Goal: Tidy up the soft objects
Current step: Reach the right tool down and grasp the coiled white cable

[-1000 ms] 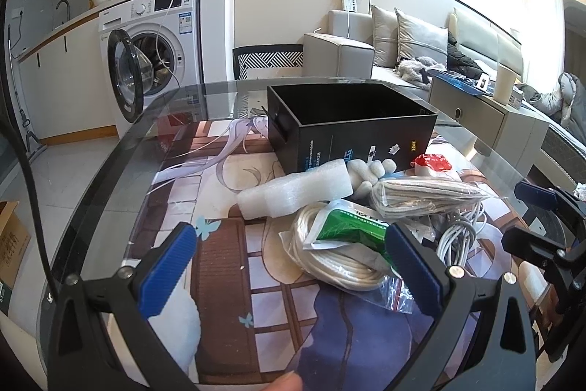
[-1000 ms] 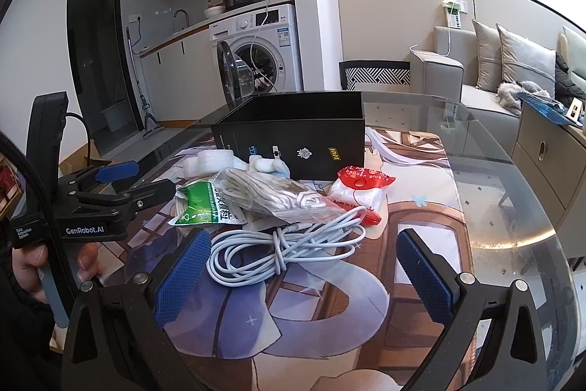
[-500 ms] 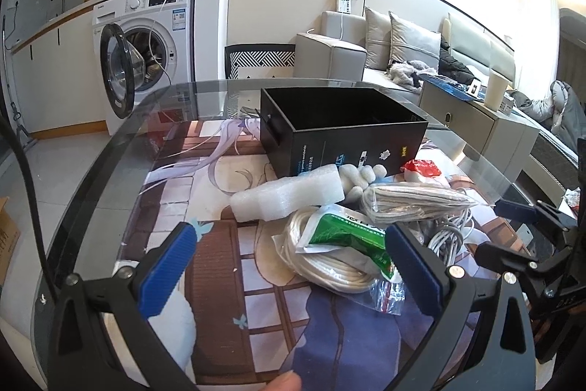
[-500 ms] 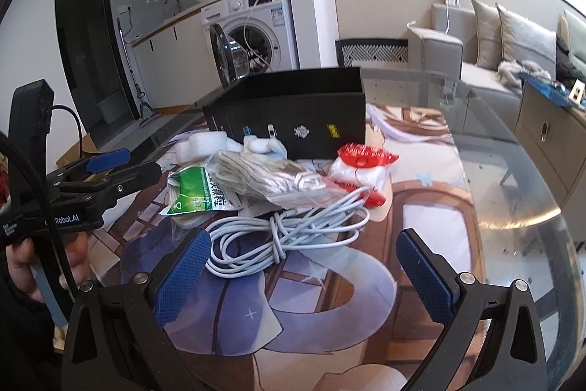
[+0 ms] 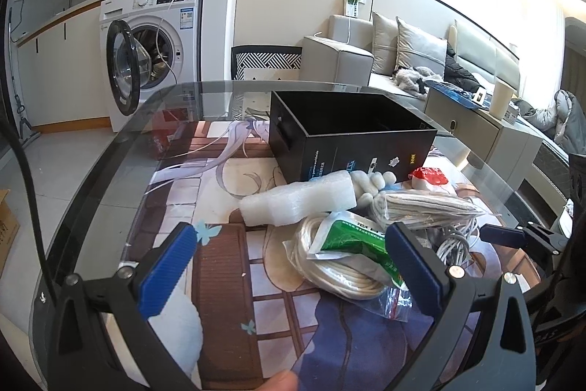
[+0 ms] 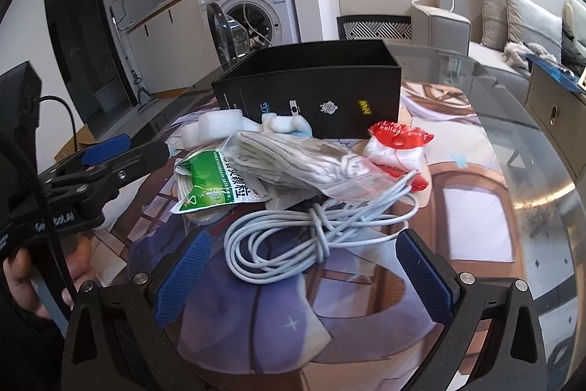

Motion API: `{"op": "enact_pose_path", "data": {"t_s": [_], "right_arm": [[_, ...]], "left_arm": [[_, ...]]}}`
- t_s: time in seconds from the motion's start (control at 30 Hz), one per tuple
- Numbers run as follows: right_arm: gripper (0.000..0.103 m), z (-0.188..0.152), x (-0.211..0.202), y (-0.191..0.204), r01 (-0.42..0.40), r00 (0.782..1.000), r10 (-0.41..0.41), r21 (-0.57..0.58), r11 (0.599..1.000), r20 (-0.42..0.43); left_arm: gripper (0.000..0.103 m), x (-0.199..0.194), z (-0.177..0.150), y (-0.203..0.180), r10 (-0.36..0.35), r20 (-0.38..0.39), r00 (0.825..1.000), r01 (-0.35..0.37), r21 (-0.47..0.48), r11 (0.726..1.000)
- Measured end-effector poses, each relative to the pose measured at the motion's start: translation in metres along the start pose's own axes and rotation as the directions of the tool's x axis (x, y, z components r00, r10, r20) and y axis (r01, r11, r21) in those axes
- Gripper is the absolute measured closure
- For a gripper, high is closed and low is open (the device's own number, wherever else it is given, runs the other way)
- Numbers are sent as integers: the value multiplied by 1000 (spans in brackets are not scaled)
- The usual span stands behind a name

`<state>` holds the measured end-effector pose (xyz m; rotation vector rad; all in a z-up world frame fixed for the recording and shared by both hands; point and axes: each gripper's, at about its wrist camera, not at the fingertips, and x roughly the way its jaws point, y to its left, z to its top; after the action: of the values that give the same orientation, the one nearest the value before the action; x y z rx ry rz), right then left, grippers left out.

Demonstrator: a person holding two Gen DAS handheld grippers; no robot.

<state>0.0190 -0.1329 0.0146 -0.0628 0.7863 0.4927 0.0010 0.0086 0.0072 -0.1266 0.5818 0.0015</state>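
While the black box (image 5: pixel 351 134) stands open at the centre of the left wrist frame, nothing can be seen inside it, though part of its floor is hidden by the near wall, so the sorting appears not yet begun. All the soft objects lie in one pile on the glass table (image 5: pixel 110 171), just in front of the box: a white foam roll (image 5: pixel 298 202), a bagged rope coil with a green label (image 5: pixel 348 255), a bag of grey cloth (image 6: pixel 304 167), a red-and-white packet (image 6: pixel 397 149) and a loose white cable (image 6: pixel 315 237) at lower centre of the right wrist frame. The left gripper (image 5: pixel 293 268) has its jaws spread wide and holds nothing; it hangs short of the rope bag. The right gripper (image 6: pixel 302 275) is likewise wide open and empty (the cable lies between its fingers, untouched). By this reading every item remains to be moved.
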Motion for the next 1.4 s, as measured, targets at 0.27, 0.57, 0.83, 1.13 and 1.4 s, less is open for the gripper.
{"op": "enact_pose_path", "data": {"t_s": [0.27, 0.57, 0.83, 1.13, 1.4], "right_arm": [[0, 7, 16, 2, 63, 997, -60, 69, 996, -43], [0, 13, 22, -5, 83, 995, -77, 126, 989, -57], [0, 15, 27, 0, 126, 991, -120, 101, 987, -64], [0, 1, 12, -22, 167, 982, -164, 30, 986, -91], [0, -11, -11, -56, 190, 978, -186, 28, 981, -92]], "left_arm": [[0, 5, 3, 0, 31, 7, 999, -31, 21, 999], [0, 9, 0, 0, 21, -6, 1000, -21, 18, 1000], [0, 10, 0, 3, 14, -7, 1000, -14, 2, 1000], [0, 10, -2, 4, 15, -5, 1000, -15, 7, 1000], [0, 10, -2, 4, 17, -4, 1000, -17, 10, 1000]]}}
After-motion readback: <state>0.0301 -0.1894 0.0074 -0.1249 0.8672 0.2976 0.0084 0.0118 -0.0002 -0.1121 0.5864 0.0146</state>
